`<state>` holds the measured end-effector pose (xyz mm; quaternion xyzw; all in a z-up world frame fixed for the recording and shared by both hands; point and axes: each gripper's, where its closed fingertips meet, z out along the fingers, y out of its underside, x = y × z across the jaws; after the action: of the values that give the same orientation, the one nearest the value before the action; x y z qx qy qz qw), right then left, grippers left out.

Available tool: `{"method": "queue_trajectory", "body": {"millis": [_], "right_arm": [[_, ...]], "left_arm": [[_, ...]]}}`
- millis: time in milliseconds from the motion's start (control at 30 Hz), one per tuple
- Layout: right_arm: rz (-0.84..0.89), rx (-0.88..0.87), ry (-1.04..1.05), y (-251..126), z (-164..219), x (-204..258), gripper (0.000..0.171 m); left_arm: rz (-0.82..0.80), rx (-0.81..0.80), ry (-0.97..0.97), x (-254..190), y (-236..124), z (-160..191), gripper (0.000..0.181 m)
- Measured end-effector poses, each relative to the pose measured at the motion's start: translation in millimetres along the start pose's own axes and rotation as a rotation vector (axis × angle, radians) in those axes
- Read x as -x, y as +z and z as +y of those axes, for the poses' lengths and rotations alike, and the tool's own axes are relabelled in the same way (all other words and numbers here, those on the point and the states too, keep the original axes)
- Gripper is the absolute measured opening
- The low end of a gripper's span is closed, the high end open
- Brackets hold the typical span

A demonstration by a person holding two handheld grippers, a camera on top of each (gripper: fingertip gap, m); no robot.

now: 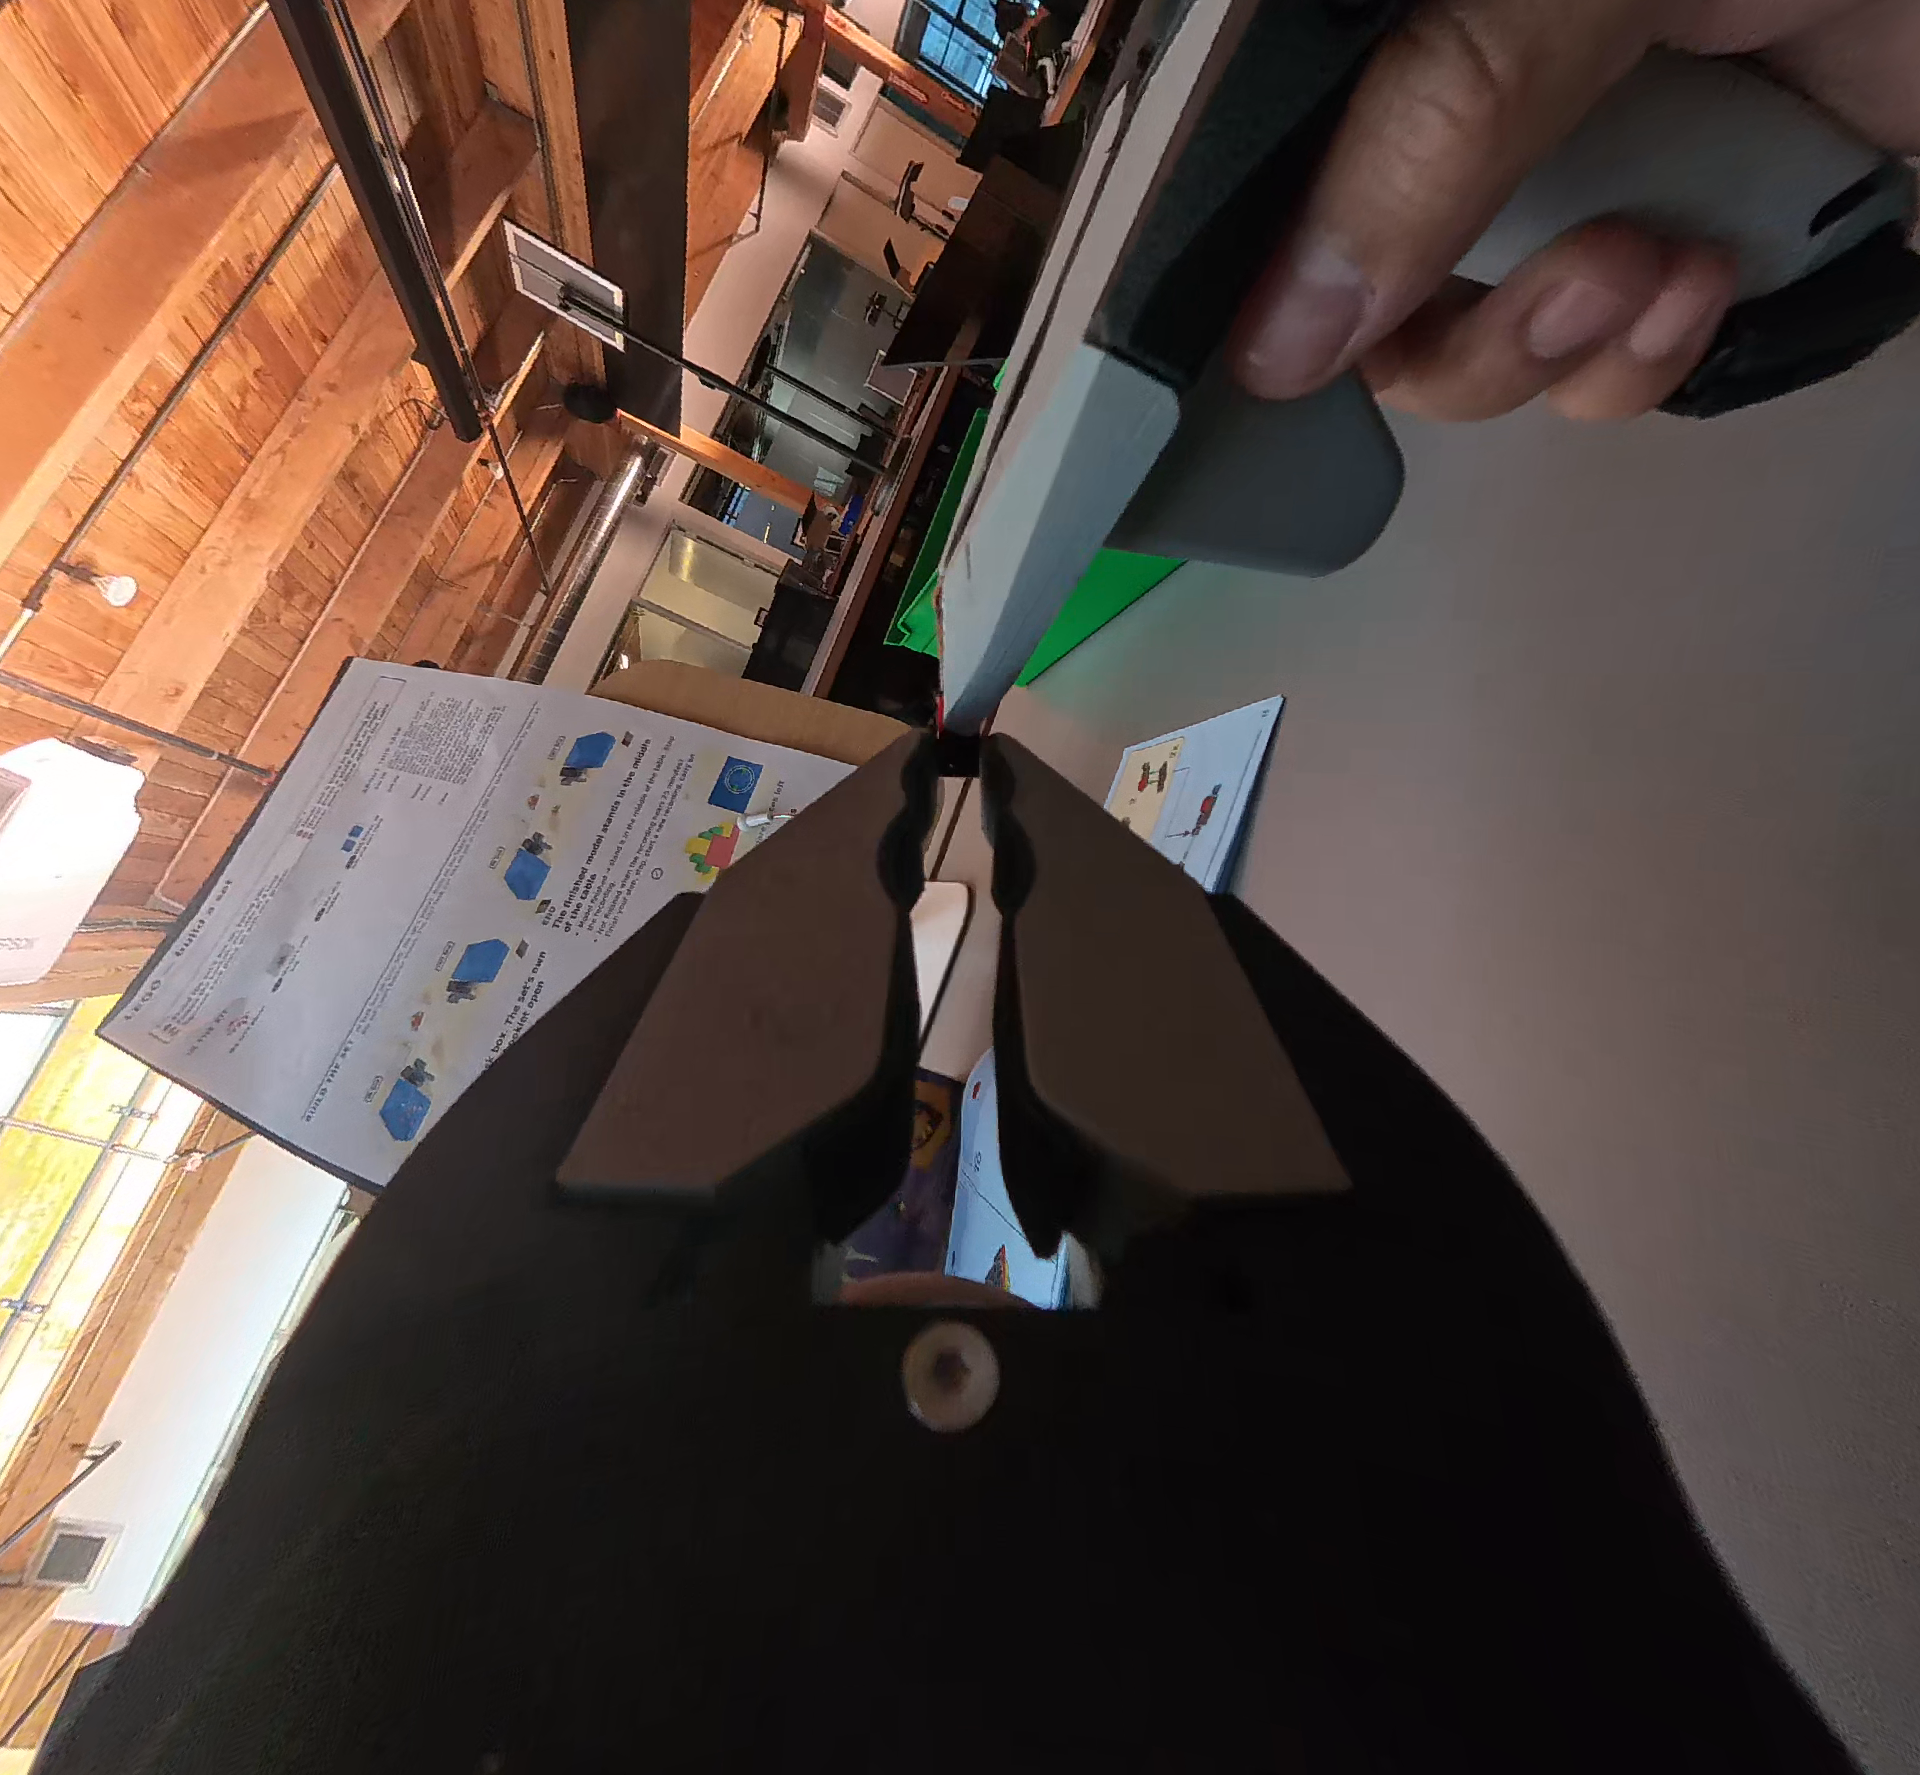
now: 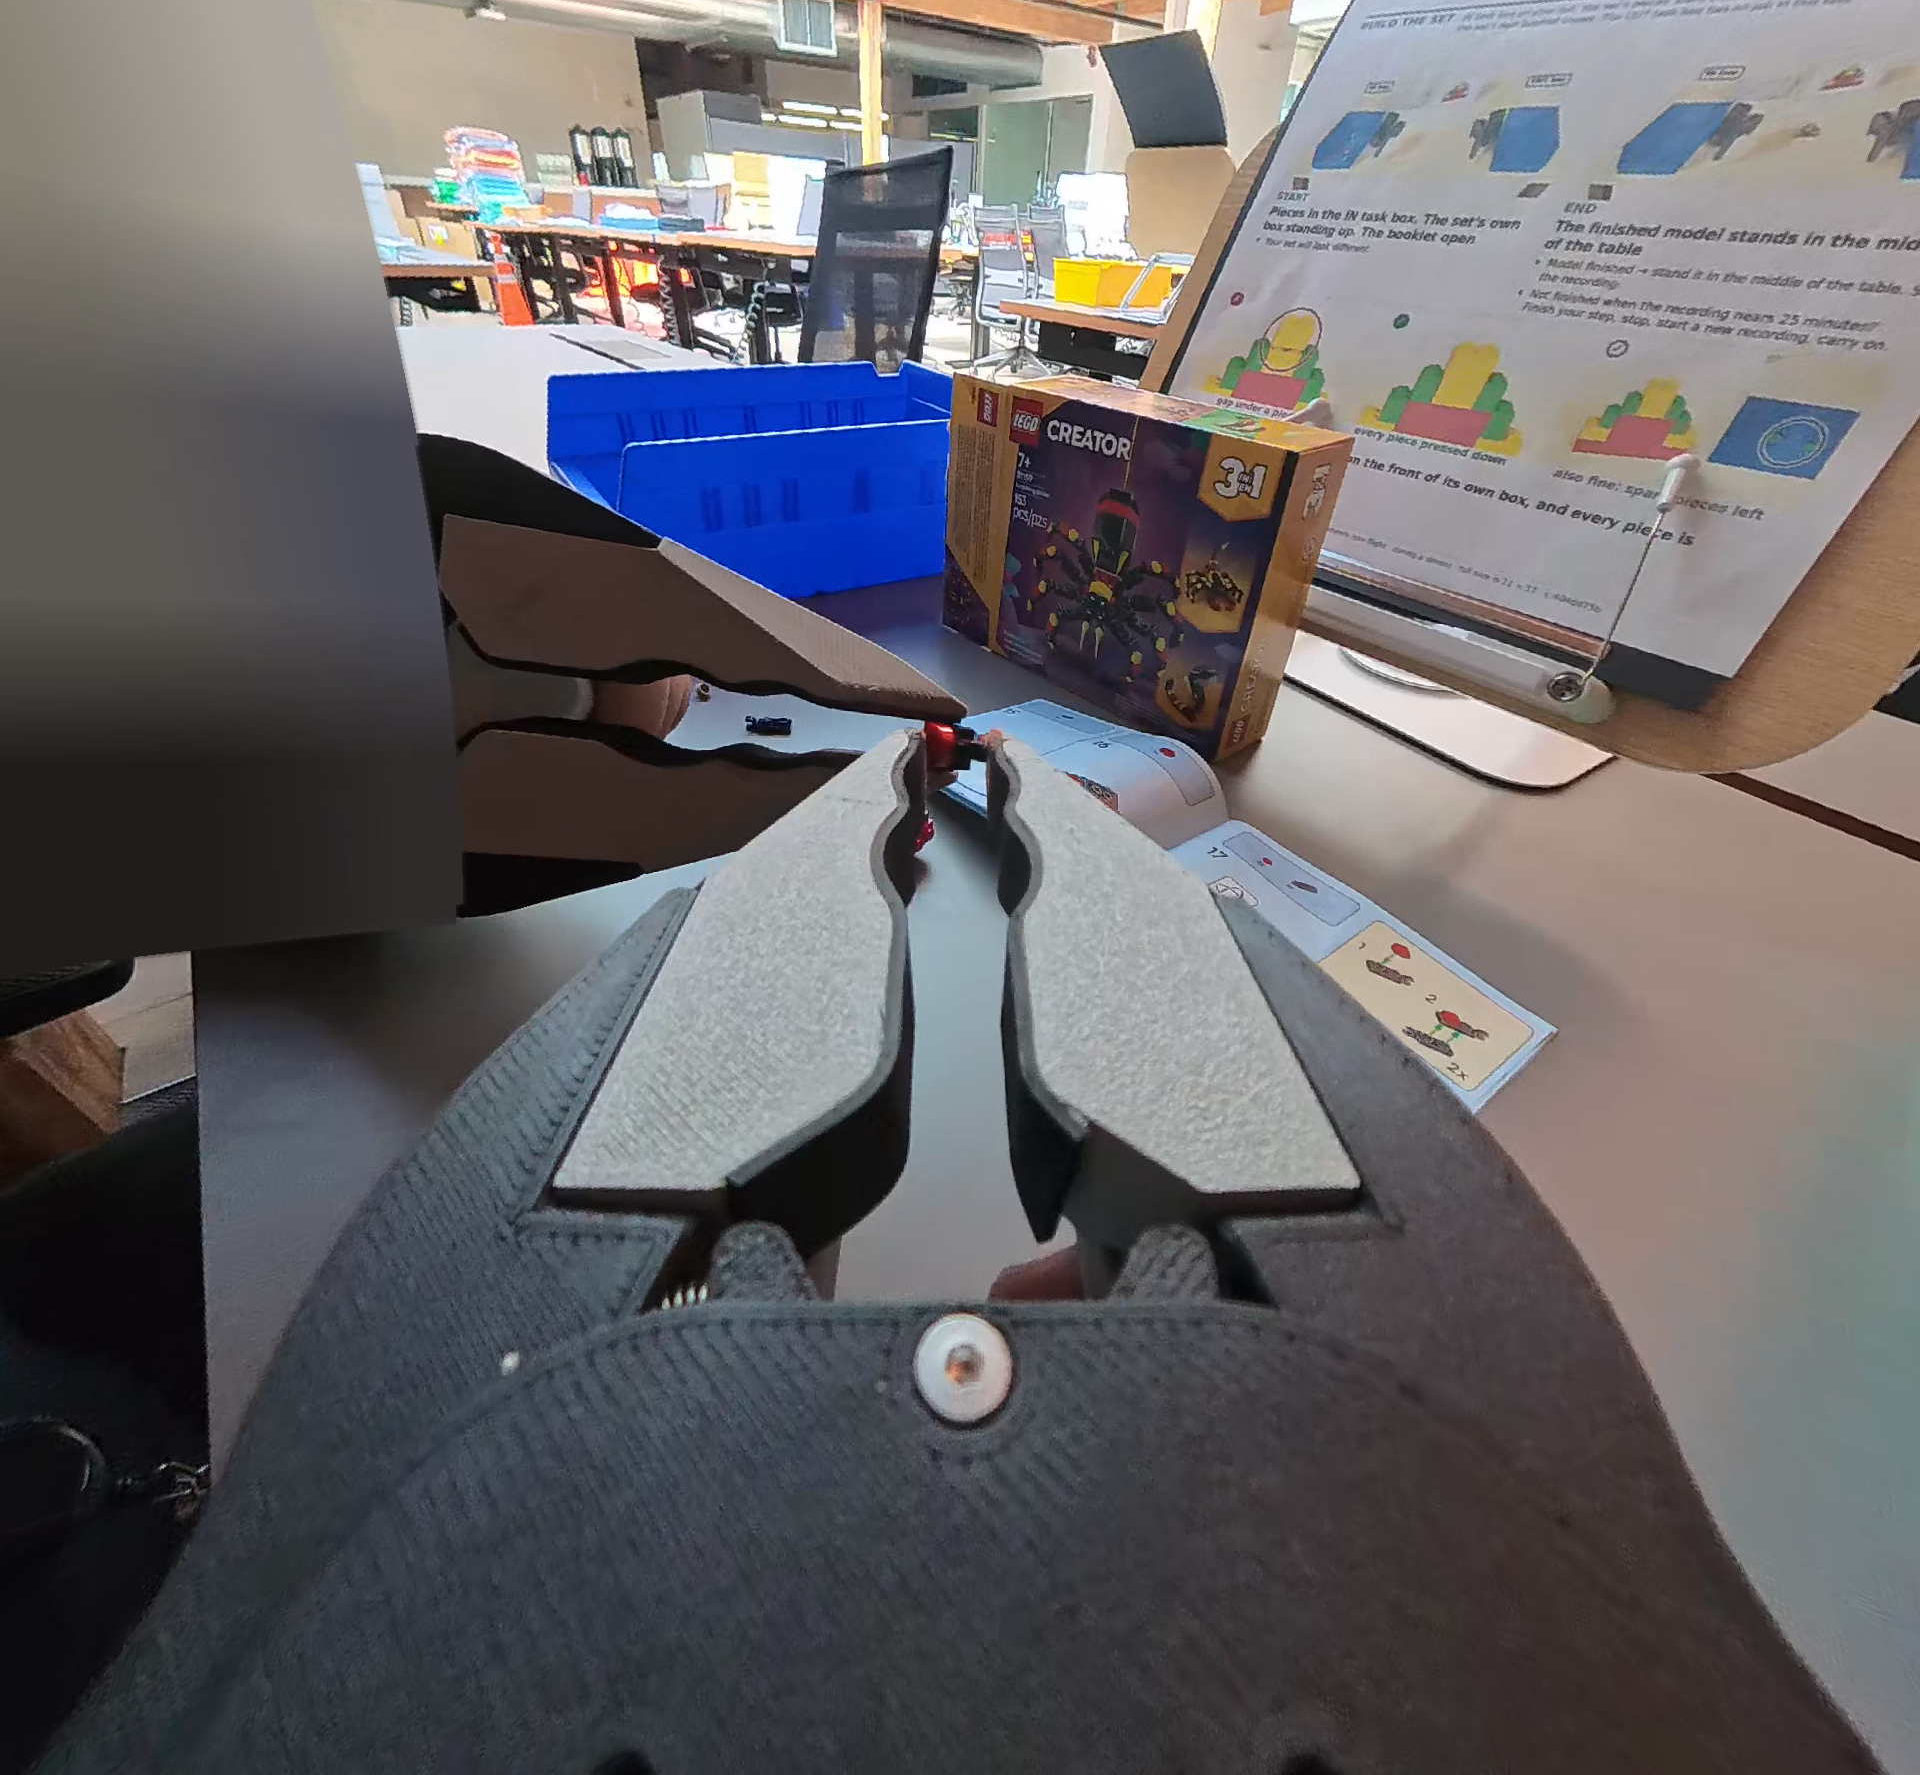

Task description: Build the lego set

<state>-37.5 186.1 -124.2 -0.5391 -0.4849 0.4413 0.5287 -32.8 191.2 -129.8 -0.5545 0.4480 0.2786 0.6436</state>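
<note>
Here, fingers outward:
Right gripper (image 2: 954,757): tips pinch a red piece (image 2: 941,744) above the table (image 2: 1662,894).
Left gripper (image 2: 951,709): meets it from 9 o'clock, tips nipping the same piece.
Bin (image 2: 769,468): blue, at 11 o'clock; contents hidden.
Box (image 2: 1127,553): upright, at 1 o'clock.

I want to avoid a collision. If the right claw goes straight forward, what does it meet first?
Probably the left claw, whose tips meet the right claw at the small red piece. Behind lies the open booklet; depth is unclear.
</note>
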Motion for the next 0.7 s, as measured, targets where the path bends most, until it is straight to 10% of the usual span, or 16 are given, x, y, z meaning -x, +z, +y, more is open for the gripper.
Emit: {"method": "queue_trajectory", "body": {"millis": [33, 700], "right_arm": [[0.000, -0.001, -0.001, 0, 0, 0, 0.007], [0.025, -0.071, -0.159, -1, -15, 10, 0.003]], "left_arm": [[-0.001, 0.006, 0.000, 0, 0, 0, 0.005], [-0.054, -0.046, -0.034, 10, -5, -7, 0.004]]}}
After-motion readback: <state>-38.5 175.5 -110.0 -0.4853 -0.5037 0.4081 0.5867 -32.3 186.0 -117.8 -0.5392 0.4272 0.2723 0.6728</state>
